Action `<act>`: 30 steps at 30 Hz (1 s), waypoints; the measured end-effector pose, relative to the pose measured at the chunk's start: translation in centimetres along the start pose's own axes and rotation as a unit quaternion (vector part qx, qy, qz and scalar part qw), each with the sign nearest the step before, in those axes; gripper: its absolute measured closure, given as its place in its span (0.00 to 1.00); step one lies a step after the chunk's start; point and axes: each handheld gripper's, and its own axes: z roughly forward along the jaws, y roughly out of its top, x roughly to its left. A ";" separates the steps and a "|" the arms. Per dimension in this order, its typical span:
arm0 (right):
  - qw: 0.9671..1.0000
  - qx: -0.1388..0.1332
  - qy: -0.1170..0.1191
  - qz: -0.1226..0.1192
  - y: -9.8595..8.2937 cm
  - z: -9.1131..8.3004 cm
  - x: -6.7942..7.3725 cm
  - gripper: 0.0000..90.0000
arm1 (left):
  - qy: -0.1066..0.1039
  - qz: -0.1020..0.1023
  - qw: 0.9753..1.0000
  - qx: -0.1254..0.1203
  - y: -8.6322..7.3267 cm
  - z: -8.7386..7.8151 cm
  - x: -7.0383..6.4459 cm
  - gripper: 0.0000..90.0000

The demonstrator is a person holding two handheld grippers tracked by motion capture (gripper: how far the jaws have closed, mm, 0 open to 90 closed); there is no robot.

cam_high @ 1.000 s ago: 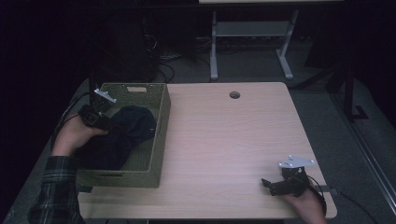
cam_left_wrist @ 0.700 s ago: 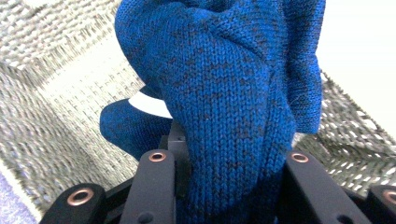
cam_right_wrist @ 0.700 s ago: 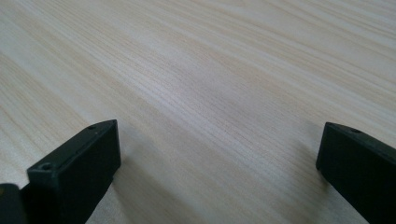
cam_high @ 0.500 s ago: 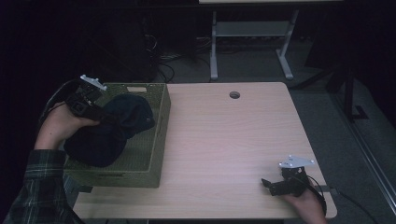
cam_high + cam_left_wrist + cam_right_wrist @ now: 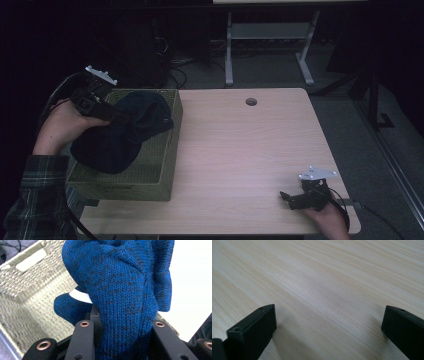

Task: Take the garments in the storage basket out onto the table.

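Note:
A dark blue knitted garment hangs over the woven basket at the table's left. My left gripper is shut on a fold of it, held above the basket's far left corner. In the left gripper view the blue knit bulges up between the two black jaws, with a white label showing behind it and the basket wall beyond. My right gripper rests low at the table's near right corner, open, its jaws wide apart over bare wood.
The light wooden table has a round cable hole near its far edge. Beyond the table stand the legs of a white desk frame and cables on the dark floor. A plaid sleeve comes in at the lower left.
My left gripper has risen out of the basket, lifting the blue garment up and toward the basket's far left corner. The right gripper has stayed put.

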 end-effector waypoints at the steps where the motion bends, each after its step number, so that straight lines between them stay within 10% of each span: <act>1: 1.000 0.000 0.000 0.000 0.0 0.0 0.0 0.00 | -0.001 0.002 1.000 -0.002 0.2 -0.1 -0.3 0.76; 30: 1.000 0.000 0.000 0.000 0.0 0.0 0.0 0.00 | -0.053 0.062 0.997 -0.012 6.6 2.0 -5.9 0.76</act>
